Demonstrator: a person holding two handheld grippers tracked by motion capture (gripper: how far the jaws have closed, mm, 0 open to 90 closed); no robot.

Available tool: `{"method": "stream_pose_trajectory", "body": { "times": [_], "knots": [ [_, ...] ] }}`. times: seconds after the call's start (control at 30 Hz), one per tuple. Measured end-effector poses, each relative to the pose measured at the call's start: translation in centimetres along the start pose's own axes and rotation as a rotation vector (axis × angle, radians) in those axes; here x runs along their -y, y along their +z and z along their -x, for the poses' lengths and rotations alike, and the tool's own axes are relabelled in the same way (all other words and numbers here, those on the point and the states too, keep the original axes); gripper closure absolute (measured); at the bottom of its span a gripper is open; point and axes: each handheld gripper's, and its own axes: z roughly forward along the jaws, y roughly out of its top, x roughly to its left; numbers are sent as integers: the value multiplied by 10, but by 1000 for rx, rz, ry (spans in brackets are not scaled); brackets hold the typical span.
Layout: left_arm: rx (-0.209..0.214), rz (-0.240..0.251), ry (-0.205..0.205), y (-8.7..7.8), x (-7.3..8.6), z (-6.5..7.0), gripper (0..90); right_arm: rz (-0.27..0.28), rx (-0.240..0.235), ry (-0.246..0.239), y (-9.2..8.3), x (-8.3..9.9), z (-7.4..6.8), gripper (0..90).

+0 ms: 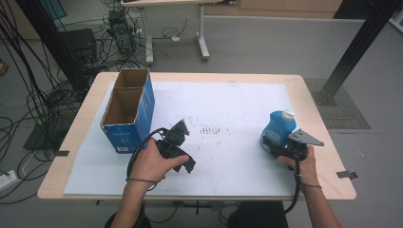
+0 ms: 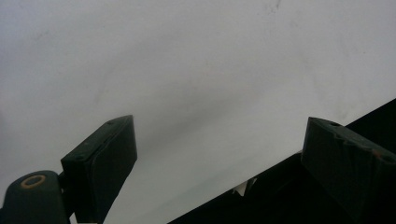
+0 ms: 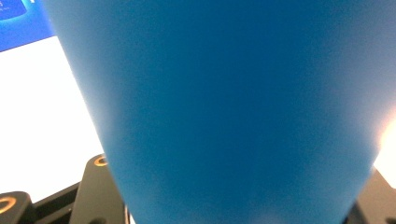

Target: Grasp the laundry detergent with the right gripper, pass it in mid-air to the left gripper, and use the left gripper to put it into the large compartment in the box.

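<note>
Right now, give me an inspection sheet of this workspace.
Surface: wooden table under a white sheet, scuffed mid-sheet.
Job's things: blue bottle with white cap, upright at right; open blue cardboard box, empty, at left.
Clutter: nothing seen.
Grippers: right gripper shut on the blue bottle; left gripper open, empty, over the sheet.
Cables: one trailing from each gripper; tangle on the floor at left.
Surroundings: second table behind, black frame posts.
</note>
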Motion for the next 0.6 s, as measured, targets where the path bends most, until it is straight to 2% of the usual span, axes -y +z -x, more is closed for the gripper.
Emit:
{"method": "stream_pose_trajectory", "body": {
  "times": [0.6],
  "knots": [
    [2,-1,0,0,1,0,109,2,3,-3,0,0,0,403]
  ]
}}
